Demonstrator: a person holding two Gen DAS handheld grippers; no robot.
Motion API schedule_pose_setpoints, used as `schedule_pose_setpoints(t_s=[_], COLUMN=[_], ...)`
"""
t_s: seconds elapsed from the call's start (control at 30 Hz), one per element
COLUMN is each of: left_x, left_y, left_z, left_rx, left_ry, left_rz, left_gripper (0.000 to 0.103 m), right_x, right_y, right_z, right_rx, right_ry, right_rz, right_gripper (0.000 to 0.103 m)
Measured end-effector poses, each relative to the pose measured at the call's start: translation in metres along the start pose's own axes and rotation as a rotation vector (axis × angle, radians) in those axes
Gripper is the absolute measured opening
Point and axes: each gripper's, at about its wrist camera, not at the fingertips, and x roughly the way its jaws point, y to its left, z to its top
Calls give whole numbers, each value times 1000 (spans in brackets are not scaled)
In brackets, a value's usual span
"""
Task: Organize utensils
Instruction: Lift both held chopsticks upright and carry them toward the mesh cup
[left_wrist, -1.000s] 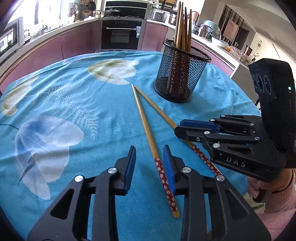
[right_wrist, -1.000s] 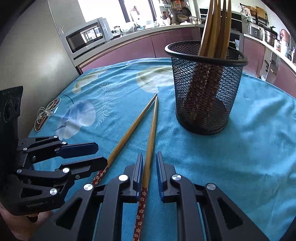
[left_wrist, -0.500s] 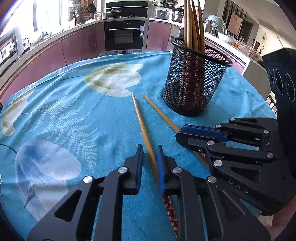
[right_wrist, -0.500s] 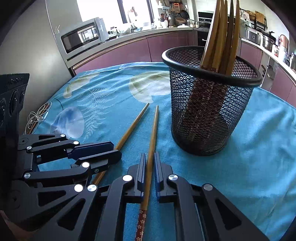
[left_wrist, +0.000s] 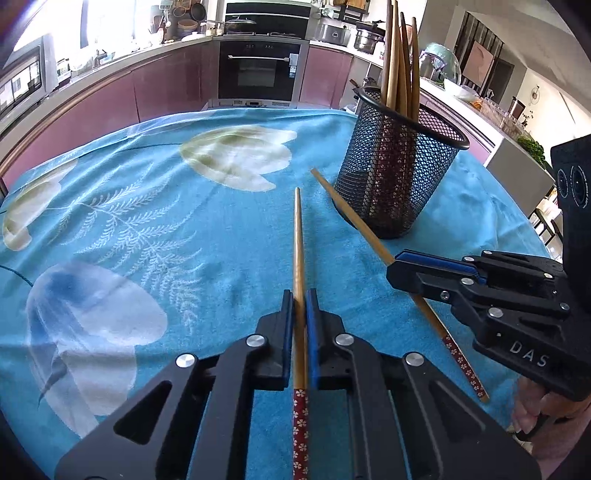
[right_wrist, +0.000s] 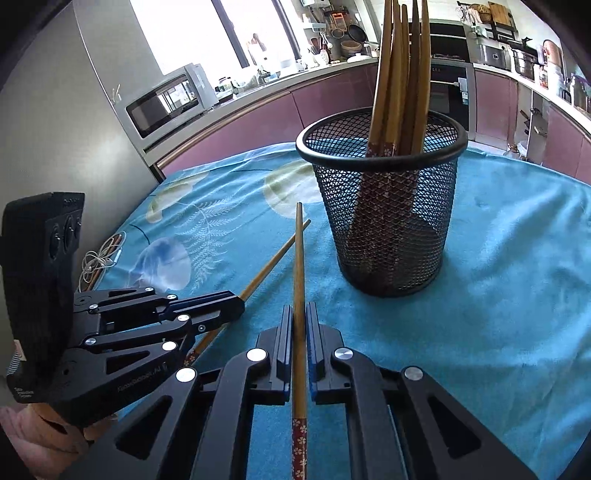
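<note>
1. Between the blue pads of the left gripper (left_wrist: 299, 306) sits a bamboo chopstick (left_wrist: 298, 243), pinched along its plain shaft, its red flower-patterned handle end running back under the gripper and its tip pointing forward over the cloth.
2. Just right of that gripper, the right gripper (left_wrist: 397, 264) shows side-on, closed around a second chopstick (left_wrist: 354, 221) that slants toward the base of the mesh cup.
3. From the right wrist view, the right gripper (right_wrist: 300, 321) pinches that second chopstick (right_wrist: 298, 266) between its pads, patterned end trailing behind, tip aimed ahead.
4. Ahead and to the right of both grippers stands a black wire-mesh utensil holder (right_wrist: 384, 218), upright on the turquoise floral tablecloth (right_wrist: 517, 258).
5. Inside the holder, several more chopsticks (right_wrist: 402, 74) stand bunched, tips up and patterned ends down.
6. Left of the right gripper, the left gripper (right_wrist: 236, 308) holds its chopstick (right_wrist: 273, 260), whose tip lies near the other's.
</note>
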Motion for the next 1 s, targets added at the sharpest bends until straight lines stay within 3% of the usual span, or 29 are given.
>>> schedule_pose_setpoints(t_s=[0.17, 0.5, 0.7, 1.0], left_x=[-1, 0, 3, -6], left_y=[-3, -6, -6, -5], left_z=[-2, -7, -5, -4], left_rx=[7, 19, 27, 15], left_ry=[3, 21, 25, 7], left_rz=[-11, -41, -43, -53], left_gripper=[8, 8, 8, 8], right_x=[-2, 22, 28, 12], right_y=[10, 9, 18, 10], right_z=[-1, -3, -1, -1], right_rx=[-45, -48, -118, -81], right_ry=[-9, 88, 86, 37], right_rz=[25, 24, -30, -4], right_gripper=[6, 7, 7, 6])
